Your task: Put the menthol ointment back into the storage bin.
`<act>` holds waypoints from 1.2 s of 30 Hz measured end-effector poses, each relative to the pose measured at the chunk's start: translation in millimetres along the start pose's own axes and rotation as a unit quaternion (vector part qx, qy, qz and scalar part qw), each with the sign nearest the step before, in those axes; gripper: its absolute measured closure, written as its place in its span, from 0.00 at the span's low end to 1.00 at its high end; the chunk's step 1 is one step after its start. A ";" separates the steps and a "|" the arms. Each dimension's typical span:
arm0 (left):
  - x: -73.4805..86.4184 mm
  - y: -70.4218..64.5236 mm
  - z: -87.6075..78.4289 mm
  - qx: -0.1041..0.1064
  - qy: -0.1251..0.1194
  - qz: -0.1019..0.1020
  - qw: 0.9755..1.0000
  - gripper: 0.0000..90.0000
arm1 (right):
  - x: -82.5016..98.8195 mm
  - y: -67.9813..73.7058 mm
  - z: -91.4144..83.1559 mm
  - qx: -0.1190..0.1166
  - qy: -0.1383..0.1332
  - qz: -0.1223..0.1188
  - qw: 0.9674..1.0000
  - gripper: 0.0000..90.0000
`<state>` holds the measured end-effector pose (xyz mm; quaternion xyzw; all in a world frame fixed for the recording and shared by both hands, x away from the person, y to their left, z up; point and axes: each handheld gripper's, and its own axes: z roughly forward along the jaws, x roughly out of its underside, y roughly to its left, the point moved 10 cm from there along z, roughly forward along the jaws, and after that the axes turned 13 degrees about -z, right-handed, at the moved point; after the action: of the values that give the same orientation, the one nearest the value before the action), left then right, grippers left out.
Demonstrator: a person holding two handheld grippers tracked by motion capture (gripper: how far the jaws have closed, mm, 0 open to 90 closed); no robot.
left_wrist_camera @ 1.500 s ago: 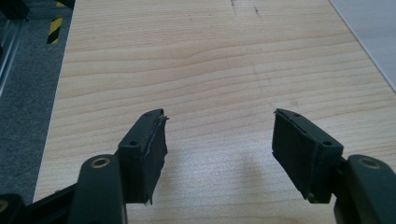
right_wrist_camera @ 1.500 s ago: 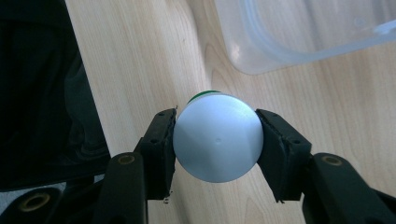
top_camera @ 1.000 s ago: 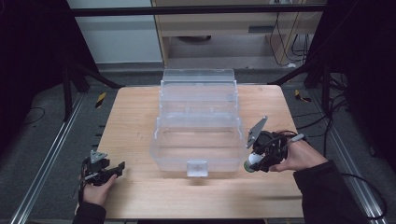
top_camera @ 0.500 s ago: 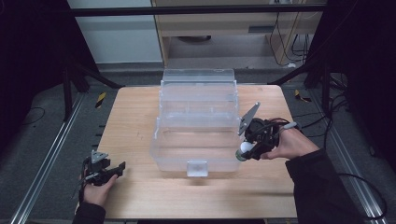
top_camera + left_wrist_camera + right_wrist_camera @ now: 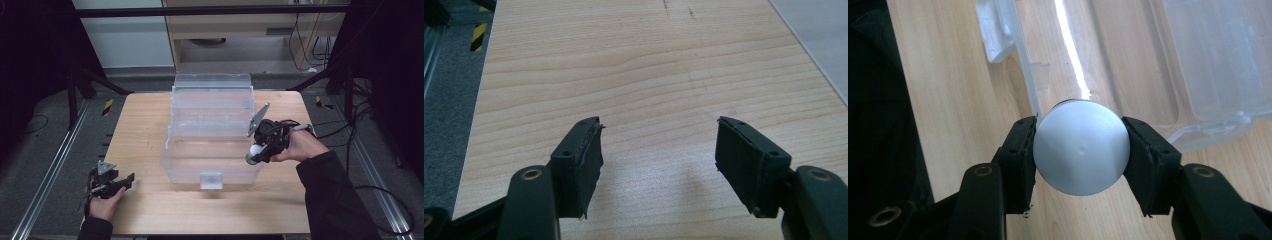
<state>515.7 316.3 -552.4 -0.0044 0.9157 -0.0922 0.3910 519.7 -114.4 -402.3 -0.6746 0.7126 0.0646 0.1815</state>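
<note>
Since the earlier frame, the right gripper point(image 5: 256, 156) has been carried leftward to the clear plastic storage box point(image 5: 212, 145) rim, clamped on a round white-capped container point(image 5: 1081, 147). The left gripper point(image 5: 120, 182) rests released on the wooden tabletop point(image 5: 140, 125).

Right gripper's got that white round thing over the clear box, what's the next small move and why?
Probably ease the right gripper a little further left over the open clear box, then lower. Its jaws are shut on the white round thing, which hangs just at the box's right wall, so letting go now might clip the rim. The left gripper rests open, apart on the table.
</note>
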 end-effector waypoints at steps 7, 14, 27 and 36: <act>-0.3 0.6 -0.3 -0.001 -0.001 -0.001 1.000 0.39 | -3.1 -8.5 15.2 -0.001 0.004 -0.003 1.000 0.56; -0.3 0.6 -0.2 -0.001 -0.001 0.000 1.000 0.39 | -2.7 -14.7 28.4 0.000 0.012 -0.008 1.000 0.56; -0.6 1.3 0.1 -0.001 -0.001 0.000 1.000 0.39 | 6.7 -19.1 54.4 -0.007 0.030 -0.005 1.000 0.56; -0.6 0.9 0.1 0.000 -0.001 0.000 1.000 0.39 | 16.0 -18.5 67.1 -0.016 0.041 0.003 0.999 0.56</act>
<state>516.3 317.2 -552.2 -0.0046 0.9153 -0.0919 0.3922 549.1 -108.3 -467.0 -0.6777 0.7200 0.0484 0.1413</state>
